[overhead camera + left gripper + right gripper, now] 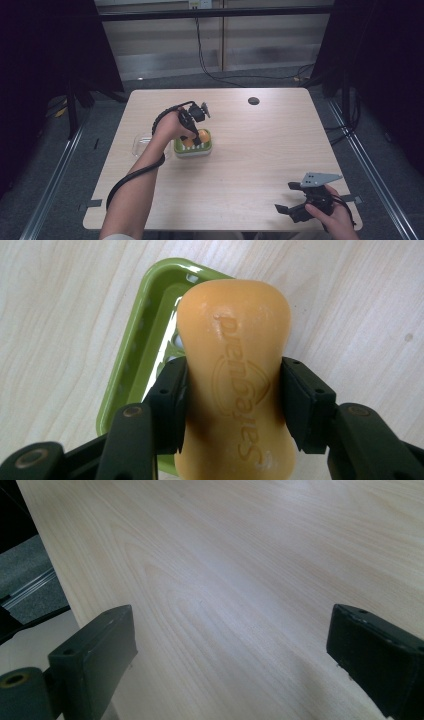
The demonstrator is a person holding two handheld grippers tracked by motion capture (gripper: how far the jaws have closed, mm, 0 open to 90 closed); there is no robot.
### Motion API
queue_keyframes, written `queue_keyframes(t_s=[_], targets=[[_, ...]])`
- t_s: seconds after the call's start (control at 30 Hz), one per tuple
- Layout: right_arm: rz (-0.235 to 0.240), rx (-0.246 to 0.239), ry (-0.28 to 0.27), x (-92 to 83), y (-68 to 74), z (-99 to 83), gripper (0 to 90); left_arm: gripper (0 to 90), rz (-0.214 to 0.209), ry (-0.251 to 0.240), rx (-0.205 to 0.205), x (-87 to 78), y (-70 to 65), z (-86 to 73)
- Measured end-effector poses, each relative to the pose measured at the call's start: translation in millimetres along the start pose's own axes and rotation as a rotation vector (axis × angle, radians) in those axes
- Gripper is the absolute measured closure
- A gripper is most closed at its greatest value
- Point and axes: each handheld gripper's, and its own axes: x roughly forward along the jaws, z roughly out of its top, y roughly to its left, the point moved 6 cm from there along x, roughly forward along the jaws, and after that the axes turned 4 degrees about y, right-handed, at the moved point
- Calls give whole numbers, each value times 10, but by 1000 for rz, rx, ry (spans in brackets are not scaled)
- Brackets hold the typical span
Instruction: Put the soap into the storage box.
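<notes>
Left gripper (233, 405) clamped on orange soap bar (235, 370) at narrow waist, over green soap dish (131, 360), table centre-left. Likely firm, light, slippery; waist best hold. Right gripper (230, 655) open, empty, near-right corner.

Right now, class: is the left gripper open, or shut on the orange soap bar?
Shut on the orange soap bar: the left gripper presses both its sides.

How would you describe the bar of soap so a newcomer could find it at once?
Start at the pale wooden table and find the green dish left of its centre. Above that dish, the left gripper pinches the soap at its narrow waist. It is the one orange thing, with lettering pressed into its face.
</notes>
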Motion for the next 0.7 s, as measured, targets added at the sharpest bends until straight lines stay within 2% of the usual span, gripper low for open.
queue_keyframes(t_s=[0.03, 0.1, 0.17, 0.23, 0.3, 0.43, 0.53, 0.57, 0.7], targets=[[1, 0, 1, -1, 1, 0, 53, 491, 2, 7, 12, -6, 9, 0], [2, 0, 1, -5, 0, -1, 53, 492, 11, -10, -6, 8, 7, 11], [2, 0, 2, -8, -2, -3, 53, 492, 1, 11, 3, 5, 14, 6], [1, 1, 0, -10, -1, -2, 53, 492, 21, -3, -1, 27, 22, 18], [1, -2, -3, -18, -2, 2, 53, 491, 12, 7, -1, 28, 26, 19], [0, 6, -1, -32, -4, 2, 53, 492, 20, 12, 14, 49, 37, 28], [-3, 6, -1, -33, -7, 0, 53, 491, -10, 13, -2, 58, 25, 37], [-4, 7, -1, -32, -8, 0, 53, 491, 10, 6, 0, 69, 37, 38], [0, 7, 0, -33, -2, 3, 53, 492, 17, 12, 9, 82, 62, 35]])
